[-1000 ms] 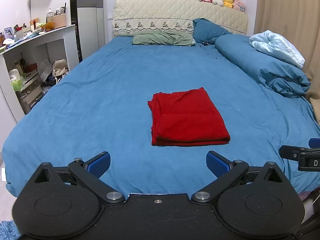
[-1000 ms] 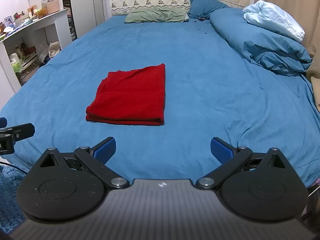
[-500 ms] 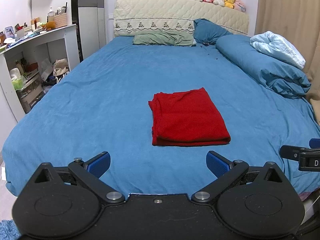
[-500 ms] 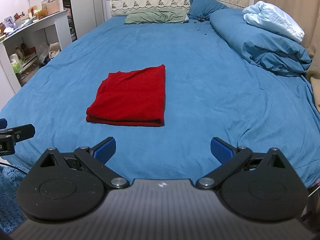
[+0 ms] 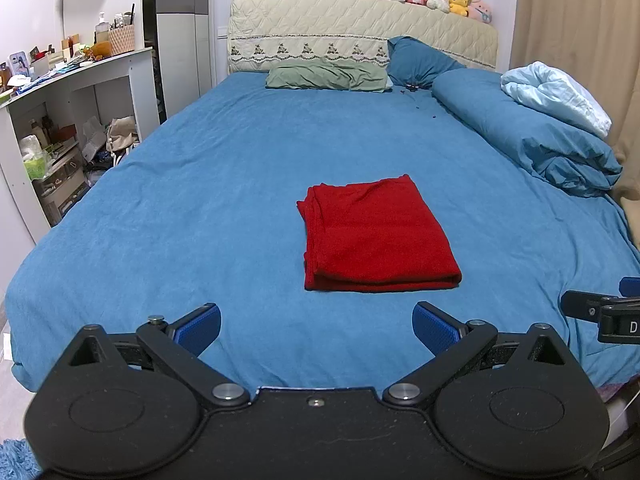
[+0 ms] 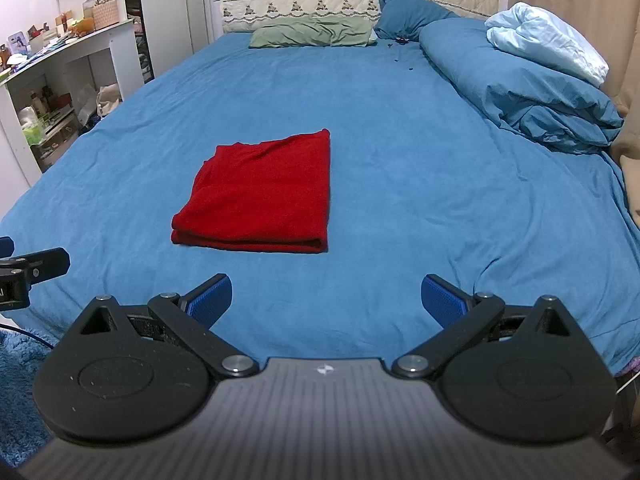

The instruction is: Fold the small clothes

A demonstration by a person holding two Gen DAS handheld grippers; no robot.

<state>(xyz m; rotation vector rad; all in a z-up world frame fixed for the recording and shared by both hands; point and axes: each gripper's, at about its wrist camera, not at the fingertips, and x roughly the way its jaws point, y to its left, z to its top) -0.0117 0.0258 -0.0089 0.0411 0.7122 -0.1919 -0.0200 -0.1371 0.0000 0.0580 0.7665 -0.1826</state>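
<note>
— Both tools were empty when I looked. The left gripper (image 5: 316, 326) hung at the near edge of the bed with its blue pads spread wide, and the right gripper (image 6: 326, 298) beside it was just as wide, holding nothing.

— And the garment?

— The folded red knit cloth (image 5: 376, 236) lay flat on the blue bedsheet (image 5: 200, 184), ahead of the left tool and a little right of its centre, apart from both. It looked already folded into a neat rectangle, doubled edge facing the tools.

— How would it have handled?

— Soft and light, I'd judge, limp, with layers likely to slide apart. I'd have pinched the two near corners through every layer.

— Anything in the way?

— Nothing near it. The rolled blue duvet (image 6: 520, 80) with a pale blue blanket (image 6: 544, 48) sat well off to the right, the green pillow (image 5: 328, 78) far back by the quilted cream headboard (image 5: 360, 28), the cluttered white shelf unit (image 5: 80, 96) left of the bed.
</note>
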